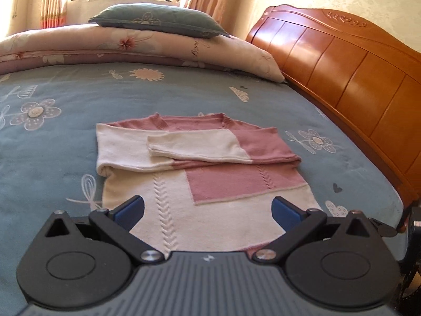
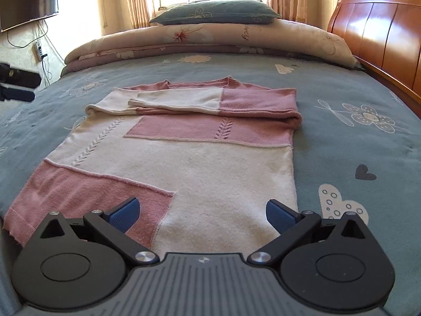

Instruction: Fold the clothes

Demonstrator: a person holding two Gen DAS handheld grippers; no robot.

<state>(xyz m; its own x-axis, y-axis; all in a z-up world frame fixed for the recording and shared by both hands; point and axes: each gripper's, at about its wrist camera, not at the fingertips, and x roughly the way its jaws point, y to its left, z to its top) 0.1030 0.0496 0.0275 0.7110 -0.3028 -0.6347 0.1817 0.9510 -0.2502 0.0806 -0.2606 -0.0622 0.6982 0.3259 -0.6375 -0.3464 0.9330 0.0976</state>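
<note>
Sunlit bedroom, blue floral bed [image 2: 342, 142]: my pink-and-cream sweater [image 2: 184, 163] lies flat, sleeves folded across the chest, long axis running away from me. Right gripper [image 2: 202, 214] and left gripper [image 1: 208, 210] both gape empty over the near hem.

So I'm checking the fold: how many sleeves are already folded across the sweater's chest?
2. The cream sleeve lies on top, cuff toward the left; the other sleeve lies beneath it, crossing from the left, mostly covered.
</note>
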